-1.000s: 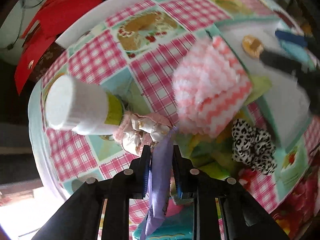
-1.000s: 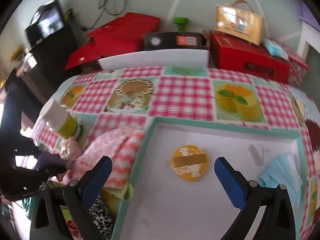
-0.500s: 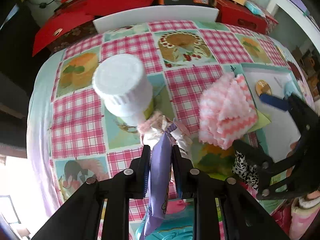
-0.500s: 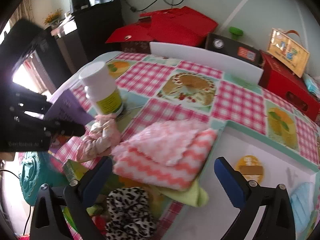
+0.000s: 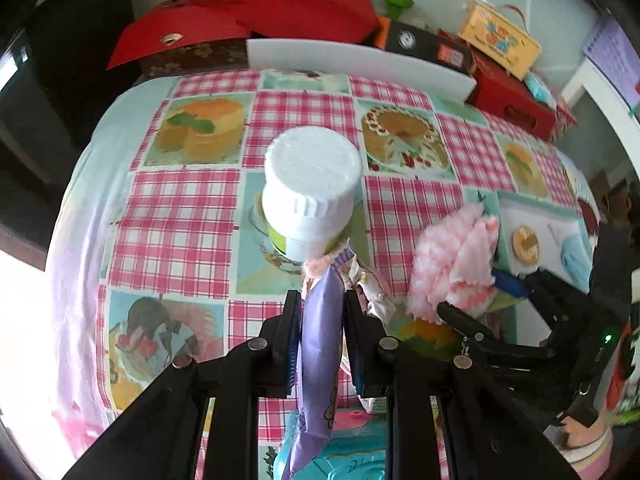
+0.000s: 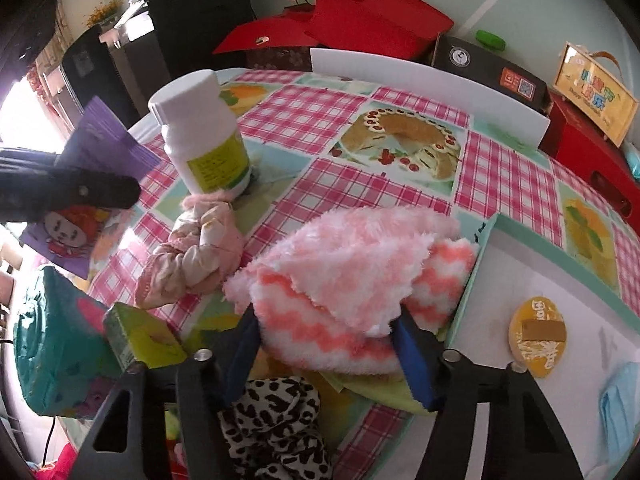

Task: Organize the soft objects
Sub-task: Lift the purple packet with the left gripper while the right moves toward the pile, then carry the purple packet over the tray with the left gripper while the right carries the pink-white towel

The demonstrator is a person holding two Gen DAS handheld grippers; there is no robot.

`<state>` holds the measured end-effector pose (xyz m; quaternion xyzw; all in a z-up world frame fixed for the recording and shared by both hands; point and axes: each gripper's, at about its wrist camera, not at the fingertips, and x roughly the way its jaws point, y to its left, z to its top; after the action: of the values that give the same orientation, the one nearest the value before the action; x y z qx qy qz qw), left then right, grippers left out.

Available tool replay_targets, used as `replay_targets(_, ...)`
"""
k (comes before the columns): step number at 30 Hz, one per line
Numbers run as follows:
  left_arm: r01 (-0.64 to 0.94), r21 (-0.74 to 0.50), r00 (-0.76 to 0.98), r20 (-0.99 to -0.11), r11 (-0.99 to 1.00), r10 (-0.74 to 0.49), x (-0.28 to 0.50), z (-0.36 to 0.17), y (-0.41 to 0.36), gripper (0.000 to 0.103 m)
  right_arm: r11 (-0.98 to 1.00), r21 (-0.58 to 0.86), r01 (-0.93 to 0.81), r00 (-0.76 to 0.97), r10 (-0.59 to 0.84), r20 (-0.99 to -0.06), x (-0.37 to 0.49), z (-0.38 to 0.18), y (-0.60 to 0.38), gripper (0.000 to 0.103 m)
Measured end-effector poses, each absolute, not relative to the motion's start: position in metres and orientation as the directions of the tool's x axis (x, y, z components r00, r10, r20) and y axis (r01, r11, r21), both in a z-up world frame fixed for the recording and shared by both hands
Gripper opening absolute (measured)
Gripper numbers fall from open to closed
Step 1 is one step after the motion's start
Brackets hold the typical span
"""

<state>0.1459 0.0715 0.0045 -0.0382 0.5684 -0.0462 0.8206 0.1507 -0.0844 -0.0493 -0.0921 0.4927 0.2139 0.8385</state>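
Left claw [image 5: 320, 320], low centre of its own view, was clamped on a flat purple packet [image 5: 318, 344]. Right claw [image 6: 326, 344] had just been closing around the fluffy pink-and-white cloth [image 6: 352, 272], its blue pads at the cloth's two sides at lower centre. That cloth lay on the checked bench [image 6: 304, 116], against a white tray's edge [image 6: 474, 276], near a white bottle [image 6: 202, 136].

Two fisheye views, each looking steeply down along its own gripper's fingers at a checked tablecloth [image 5: 180, 208], from close above. The left wrist view faces a white bottle [image 5: 310, 192] almost from overhead. The right wrist view sits nearer, over a pink cloth [image 6: 352, 276]. Both views share bottle, cloth, and red boxes [image 6: 360, 16] behind.
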Motion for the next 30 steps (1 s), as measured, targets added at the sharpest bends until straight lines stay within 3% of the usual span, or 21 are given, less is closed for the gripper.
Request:
replay_targets(4,-0.022,-0.16,0.401,-0.905,0.987,-0.138,0.137,0.015,0.078,0.021,0.896,0.083,-0.436,0.427,0.287,-0.858,0.152,-0.046,-0.09,0.034)
replay_targets(7,-0.054,-0.191,0.431,-0.89,0.98,-0.149,0.131,0.022,0.082,0.021,0.9,0.108,-0.423,0.428,0.303,-0.851,0.153,-0.044,-0.095,0.024)
replay_targets(16,-0.125,-0.272,0.469,-0.863,0.954,-0.185,0.123,0.029,0.088,0.019,0.896,0.171,-0.409,0.488,0.374,-0.789,0.15,-0.016,-0.111,0.02)
replay_targets(30,-0.115,-0.275,0.601,-0.785,0.955,-0.153,0.099,0.093,0.079,0.016,0.919,0.191,-0.346,0.723,0.391,-0.569,0.116,0.081,-0.169,0.02)
